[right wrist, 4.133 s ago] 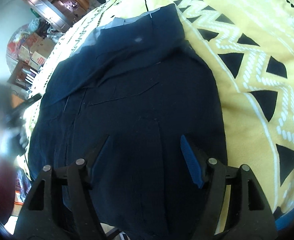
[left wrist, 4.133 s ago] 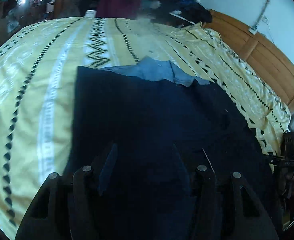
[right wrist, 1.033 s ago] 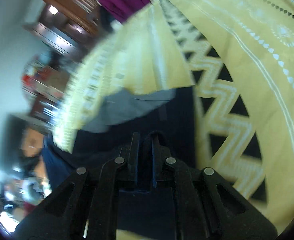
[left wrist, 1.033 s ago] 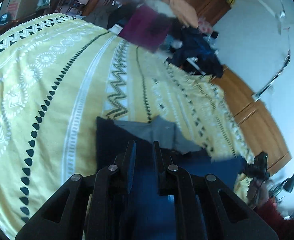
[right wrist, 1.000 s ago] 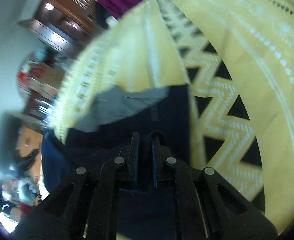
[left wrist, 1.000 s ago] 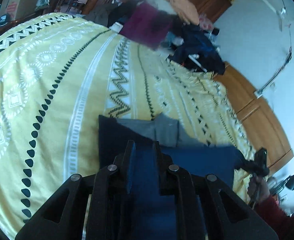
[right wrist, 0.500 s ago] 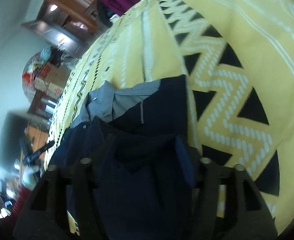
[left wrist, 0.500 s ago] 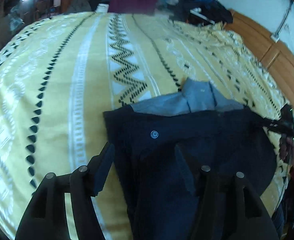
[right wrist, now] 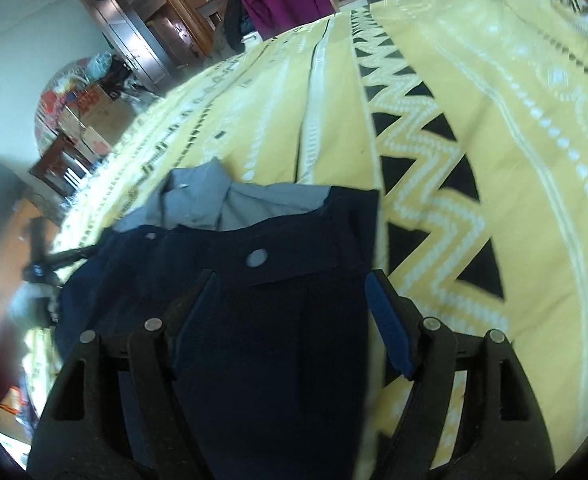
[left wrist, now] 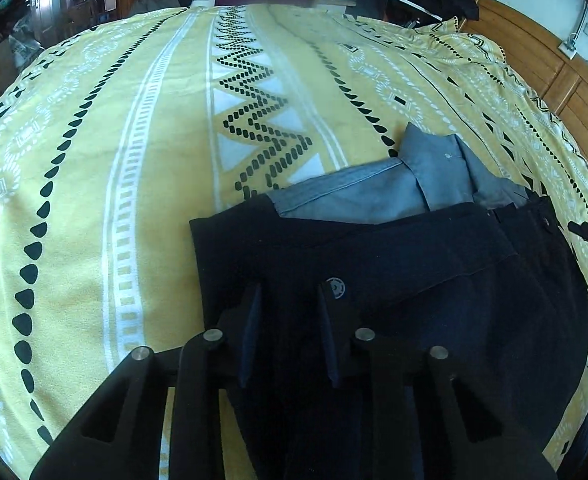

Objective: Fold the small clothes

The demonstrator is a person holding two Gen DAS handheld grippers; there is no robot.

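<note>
- Bed (left wrist: 141,152) with yellow patterned cover, carrying everything.
- Dark navy garment (left wrist: 394,280) lying folded on bed, over grey cloth (left wrist: 374,192); soft, light, floppy, probably best pinched at corners or hem.
- Left hand-held gripper (left wrist: 289,312), right hand-held gripper (right wrist: 289,300): both released, empty, above garment.

Bedroom — bedspread (left wrist: 141,152), wooden headboard (left wrist: 534,60)

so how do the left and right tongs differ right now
The left tongs have a narrower gap between their jaws; the right tongs are spread much wider. The left tongs hover near the left edge of the dark garment, with a round button beside one tip; the right tongs span the garment's right part, one jaw at its edge by the yellow bedspread. Both are open and grip nothing.
</note>
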